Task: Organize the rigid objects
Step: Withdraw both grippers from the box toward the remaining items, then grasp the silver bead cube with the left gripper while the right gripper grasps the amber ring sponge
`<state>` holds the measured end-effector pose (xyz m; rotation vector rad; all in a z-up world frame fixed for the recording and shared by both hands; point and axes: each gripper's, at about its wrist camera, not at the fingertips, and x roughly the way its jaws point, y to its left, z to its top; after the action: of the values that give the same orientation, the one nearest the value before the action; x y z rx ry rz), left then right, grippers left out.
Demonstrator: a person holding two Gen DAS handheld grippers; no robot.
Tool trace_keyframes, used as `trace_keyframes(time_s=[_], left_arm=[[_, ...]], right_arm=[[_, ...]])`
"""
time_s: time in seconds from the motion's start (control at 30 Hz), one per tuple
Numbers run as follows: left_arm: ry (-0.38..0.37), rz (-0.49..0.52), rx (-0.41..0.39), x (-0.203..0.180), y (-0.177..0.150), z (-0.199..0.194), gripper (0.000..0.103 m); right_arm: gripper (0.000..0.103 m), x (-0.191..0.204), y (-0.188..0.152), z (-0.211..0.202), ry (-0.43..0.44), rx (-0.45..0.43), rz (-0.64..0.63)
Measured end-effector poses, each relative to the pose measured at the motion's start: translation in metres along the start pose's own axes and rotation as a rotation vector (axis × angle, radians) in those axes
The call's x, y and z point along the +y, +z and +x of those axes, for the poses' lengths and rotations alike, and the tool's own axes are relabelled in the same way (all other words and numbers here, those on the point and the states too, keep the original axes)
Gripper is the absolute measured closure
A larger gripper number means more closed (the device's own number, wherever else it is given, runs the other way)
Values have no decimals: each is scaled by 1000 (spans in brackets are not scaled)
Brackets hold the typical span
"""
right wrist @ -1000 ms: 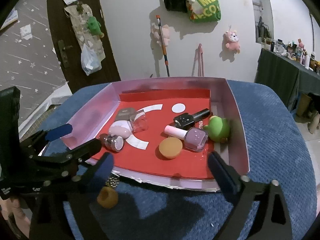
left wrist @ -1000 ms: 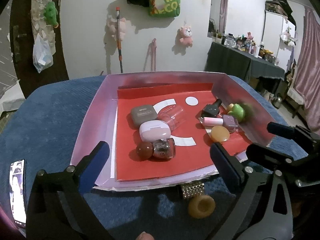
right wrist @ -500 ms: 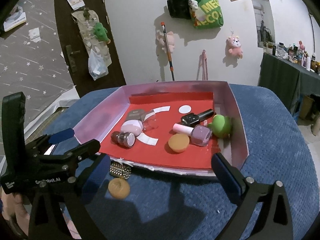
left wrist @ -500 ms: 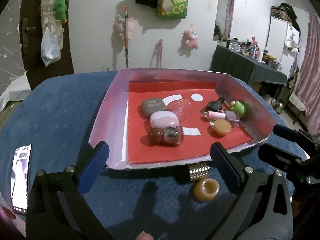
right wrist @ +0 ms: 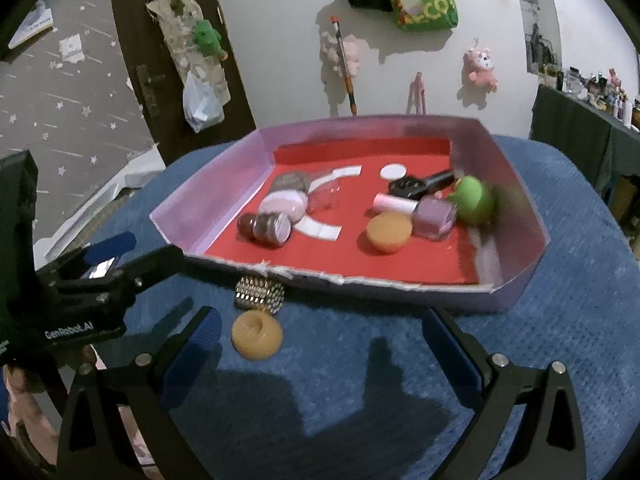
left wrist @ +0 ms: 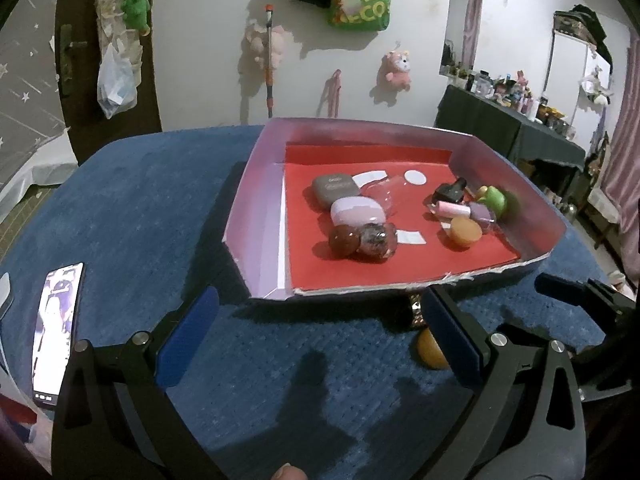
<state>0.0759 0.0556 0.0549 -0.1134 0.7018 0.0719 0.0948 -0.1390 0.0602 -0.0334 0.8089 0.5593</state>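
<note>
both tongs have backed away from the tray [right wrist: 516,216], so it now sits farther ahead than before. the right tongs [right wrist: 320,344] have just been opening and gape wide with nothing between them. just ahead of their left finger lies a tan ring [right wrist: 256,334], touching a shiny studded block [right wrist: 260,293] that sits against the tray's torn front edge. the left tongs [left wrist: 316,332] are spread apart too, holding nothing; the ring hides partly behind their right finger. these two bits lie outside on the blue surface [left wrist: 132,200], so they likely go in next, beside the bottles and cases already inside.
</note>
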Motion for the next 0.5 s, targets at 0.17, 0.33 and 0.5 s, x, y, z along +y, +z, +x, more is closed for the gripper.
trace_keyframes(time_s=[0.17, 0.33, 0.5], left_arm=[[12, -12, 12, 9, -6, 1, 0], [26, -25, 19, 18, -9, 2, 0], [35, -38, 32, 26, -11, 5, 0]], right_arm=[[0, 9, -5, 9, -4, 25, -23], [0, 19, -7, 21, -13, 53, -41], [0, 27, -9, 33, -28, 78, -63]])
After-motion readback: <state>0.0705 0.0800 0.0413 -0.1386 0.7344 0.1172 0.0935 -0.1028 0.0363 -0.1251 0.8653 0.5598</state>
